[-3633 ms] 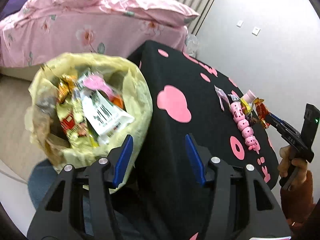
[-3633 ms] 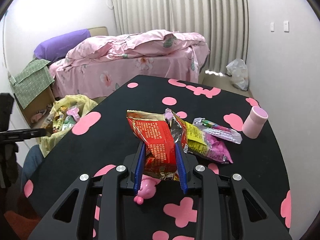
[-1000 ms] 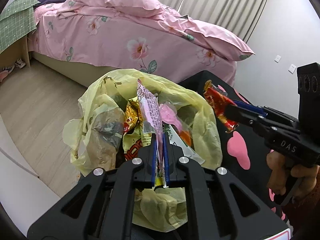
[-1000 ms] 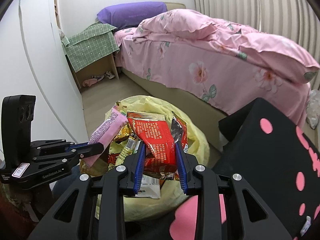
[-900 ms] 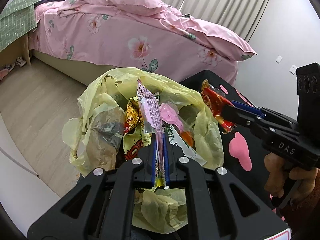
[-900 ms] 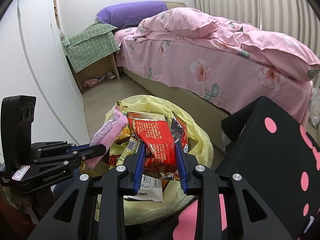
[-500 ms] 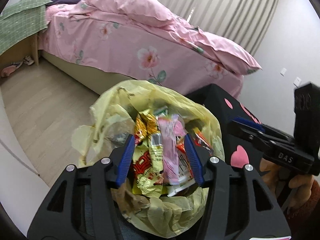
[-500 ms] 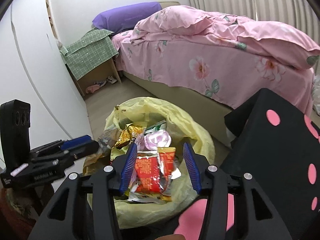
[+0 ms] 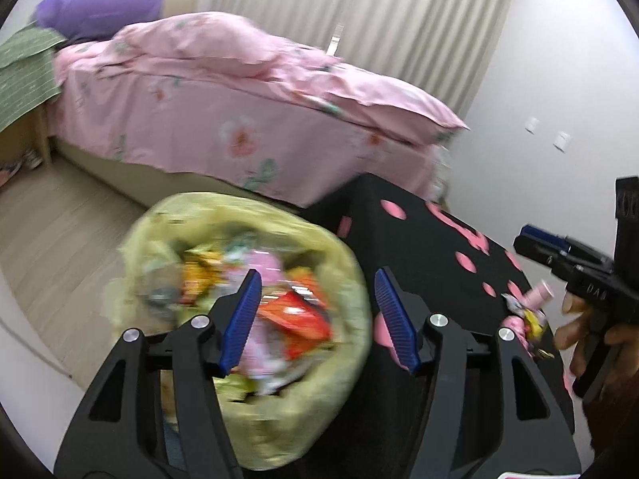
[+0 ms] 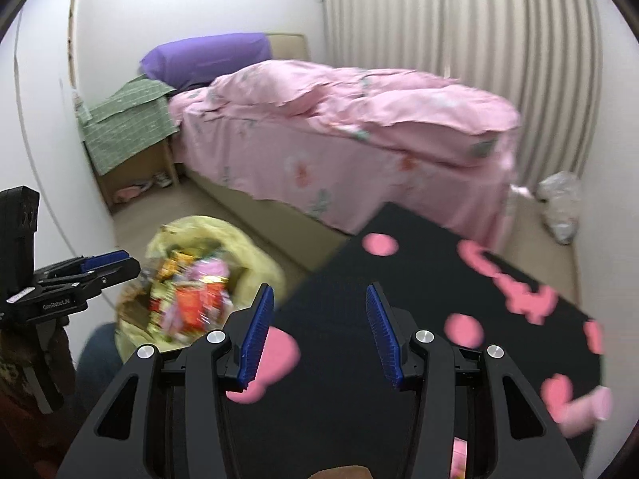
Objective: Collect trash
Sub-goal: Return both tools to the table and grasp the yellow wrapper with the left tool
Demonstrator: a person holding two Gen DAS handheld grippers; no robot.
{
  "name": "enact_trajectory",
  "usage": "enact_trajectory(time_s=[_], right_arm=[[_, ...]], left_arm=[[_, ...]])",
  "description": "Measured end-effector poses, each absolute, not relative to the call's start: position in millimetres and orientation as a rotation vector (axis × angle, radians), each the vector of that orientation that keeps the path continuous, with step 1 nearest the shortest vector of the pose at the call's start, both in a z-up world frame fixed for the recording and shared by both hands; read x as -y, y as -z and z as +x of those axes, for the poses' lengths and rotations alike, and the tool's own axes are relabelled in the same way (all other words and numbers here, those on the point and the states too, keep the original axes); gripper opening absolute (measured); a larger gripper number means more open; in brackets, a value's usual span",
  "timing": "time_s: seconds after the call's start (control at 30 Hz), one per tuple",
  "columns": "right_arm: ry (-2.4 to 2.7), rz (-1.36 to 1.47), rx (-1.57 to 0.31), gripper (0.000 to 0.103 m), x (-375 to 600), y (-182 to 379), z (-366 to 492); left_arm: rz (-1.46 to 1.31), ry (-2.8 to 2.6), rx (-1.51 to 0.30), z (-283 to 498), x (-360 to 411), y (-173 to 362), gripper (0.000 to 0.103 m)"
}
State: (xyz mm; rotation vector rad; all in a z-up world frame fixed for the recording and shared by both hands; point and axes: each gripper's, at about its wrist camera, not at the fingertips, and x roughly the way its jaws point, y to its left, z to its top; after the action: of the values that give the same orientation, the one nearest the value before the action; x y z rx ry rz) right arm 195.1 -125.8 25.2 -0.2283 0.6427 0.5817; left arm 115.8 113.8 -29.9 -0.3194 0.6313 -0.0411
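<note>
A yellow trash bag (image 9: 343,279) full of snack wrappers stands on the floor beside the black table with pink spots (image 9: 431,247). A red wrapper (image 9: 295,315) lies on top of the pile. The bag also shows in the right wrist view (image 10: 247,251). My left gripper (image 9: 317,319) is open and empty above the bag's right edge. My right gripper (image 10: 317,327) is open and empty above the table's near corner, and it shows in the left wrist view (image 9: 539,243). More wrappers (image 9: 523,315) and a pink cup (image 9: 541,291) lie on the table.
A bed with pink bedding (image 10: 351,119) and a purple pillow (image 10: 203,56) fills the back. A nightstand under green cloth (image 10: 124,127) stands at the left. A white plastic bag (image 10: 559,203) lies on the floor by the curtain.
Both grippers let go of their wrappers into the bag about half a second ago. Since then both have swung right, away from the bag and toward the table.
</note>
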Motion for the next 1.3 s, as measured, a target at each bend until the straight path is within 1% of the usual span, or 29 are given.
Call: enact_trajectory(time_s=[0.1,0.2,0.23,0.47,0.63,0.73,0.9,1.0,1.13,1.2,1.23,1.3], right_arm=[[-0.505,-0.244,-0.626,0.046,169.1,-31.9,187.4],[-0.391,-0.232,-0.602,0.054,222.8,-35.5,180.2],[-0.357,-0.22,-0.601,0.054,239.8,-35.1,178.5],[-0.188,-0.108,-0.662,0.055,340.2,-8.7,168.6],[-0.143,-0.147,-0.721,0.055,362.2,19.6,164.6],[-0.132,-0.126,-0.723,0.055,370.8,31.3,158.4],[-0.1,-0.063,-0.717,0.055,384.0,41.4,152.6],[-0.091,-0.024,-0.705,0.055,392.9,41.6,146.5],[-0.085,-0.001,-0.696,0.055,399.6,40.5,139.2],[-0.1,0.011,-0.698,0.055,400.6,41.0,135.4],[-0.108,0.014,-0.698,0.055,400.2,41.7,133.3],[-0.117,0.017,-0.702,0.055,398.5,43.3,133.0]], left_arm=[[-0.289,0.122,-0.648,125.1,-78.2,28.9,0.057],[-0.239,0.246,-0.662,133.6,-34.6,28.1,0.057],[-0.216,0.294,-0.666,136.0,-19.1,27.8,0.057],[-0.132,0.564,-0.711,144.6,71.7,36.3,0.057],[-0.079,0.674,-0.729,142.7,122.1,41.3,0.057],[-0.016,0.693,-0.727,147.7,151.8,44.4,0.057],[0.063,0.638,-0.754,184.4,193.0,53.3,0.057],[0.028,0.622,-0.798,216.6,206.5,58.8,0.057],[0.072,0.651,-0.947,237.3,226.5,79.7,0.057],[0.117,0.657,-0.921,226.9,227.4,80.1,0.051],[0.123,0.66,-0.917,221.0,224.6,79.8,0.046],[0.093,0.673,-0.908,210.5,214.3,78.6,0.032]])
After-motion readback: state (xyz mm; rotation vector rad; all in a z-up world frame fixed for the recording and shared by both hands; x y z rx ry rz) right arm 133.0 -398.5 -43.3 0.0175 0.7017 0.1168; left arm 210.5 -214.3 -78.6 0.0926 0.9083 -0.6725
